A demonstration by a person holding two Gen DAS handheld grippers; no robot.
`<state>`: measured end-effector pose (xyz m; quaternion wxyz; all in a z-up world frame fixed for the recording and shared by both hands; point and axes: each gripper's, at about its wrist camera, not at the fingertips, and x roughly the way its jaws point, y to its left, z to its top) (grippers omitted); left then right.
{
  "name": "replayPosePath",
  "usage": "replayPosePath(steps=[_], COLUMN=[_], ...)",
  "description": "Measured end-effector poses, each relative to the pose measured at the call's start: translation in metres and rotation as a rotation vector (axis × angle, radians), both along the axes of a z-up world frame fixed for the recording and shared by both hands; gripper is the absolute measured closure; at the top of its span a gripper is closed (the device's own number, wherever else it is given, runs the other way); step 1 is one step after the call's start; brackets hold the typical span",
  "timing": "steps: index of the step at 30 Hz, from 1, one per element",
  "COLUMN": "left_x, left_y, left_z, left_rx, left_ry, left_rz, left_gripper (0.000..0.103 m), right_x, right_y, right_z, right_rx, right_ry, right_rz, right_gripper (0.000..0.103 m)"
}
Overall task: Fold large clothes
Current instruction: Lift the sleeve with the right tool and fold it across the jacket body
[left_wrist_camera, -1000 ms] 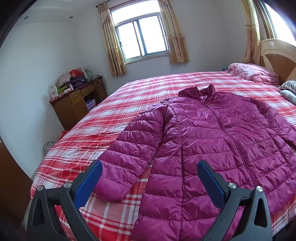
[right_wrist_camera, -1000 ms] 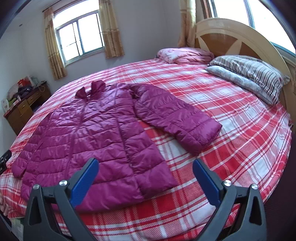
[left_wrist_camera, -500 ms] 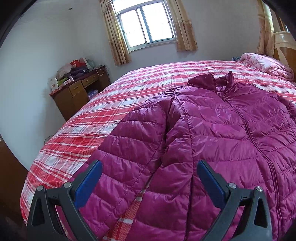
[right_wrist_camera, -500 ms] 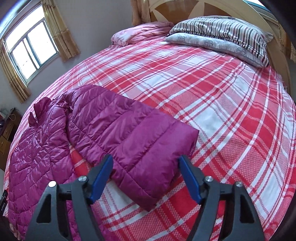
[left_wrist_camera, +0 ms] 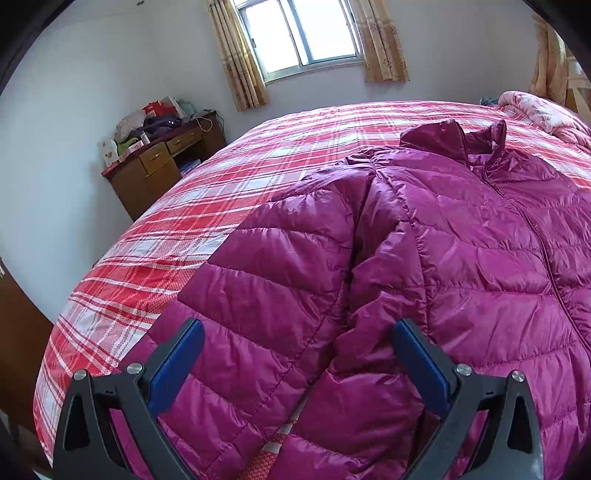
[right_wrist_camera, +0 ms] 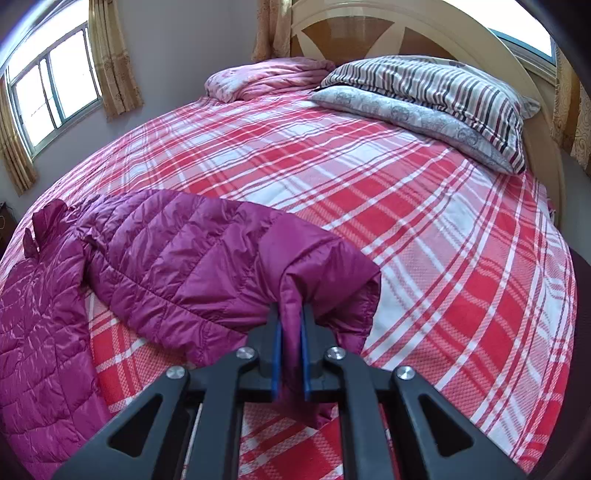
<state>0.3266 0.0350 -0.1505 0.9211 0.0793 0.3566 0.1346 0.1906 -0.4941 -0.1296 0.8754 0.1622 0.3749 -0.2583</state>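
A magenta quilted puffer jacket (left_wrist_camera: pixel 461 258) lies front-up on a red plaid bed (left_wrist_camera: pixel 229 184), collar toward the window. My left gripper (left_wrist_camera: pixel 295 350) is open and empty, its blue pads straddling the jacket's left sleeve (left_wrist_camera: pixel 266 280) just above it. In the right wrist view my right gripper (right_wrist_camera: pixel 291 332) is shut on the cuff of the jacket's right sleeve (right_wrist_camera: pixel 207 258), which bunches up off the bed (right_wrist_camera: pixel 424 240). The jacket body (right_wrist_camera: pixel 40 325) lies at the left of that view.
Striped and grey pillows (right_wrist_camera: pixel 436 96) and a pink blanket (right_wrist_camera: pixel 266 77) lie by the wooden headboard (right_wrist_camera: pixel 388 33). A cluttered wooden desk (left_wrist_camera: pixel 159 166) stands by the wall left of the bed. A curtained window (left_wrist_camera: pixel 303 33) is behind the bed.
My right gripper moved onto the right sleeve's cuff and closed on it. My left gripper moved forward and lower over the left sleeve, staying open.
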Motion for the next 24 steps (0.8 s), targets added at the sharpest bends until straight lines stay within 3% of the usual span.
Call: replayPosePath(steps=[6,10,16,24], left_x=[0.003,-0.001,-0.009,-0.005], left_y=[0.009,0.016,0.029,0.044], left_z=[0.001,0.01,0.024,0.027], left_rx=[-0.021,-0.03,-0.068,-0.057], left_ry=[0.009,-0.007,-0.031,-0.058], left_rz=[-0.005,-0.006,0.013,0.028], left_gripper=[0.001,0.001,0.001,0.001], right_x=[0.003,0.014,0.045,0.071], right_y=[-0.003,0.007,0.049,0.134], right_z=[0.016,0.055,0.104,0.129], right_rx=[-0.053,-0.166,-0.313,-0.477], right_ry=[-0.011,-0.093,-0.177,-0.24], right_rz=[-0.018,-0.019,0.064,0.235], right_gripper=[0.093,0.093,0.093,0.093])
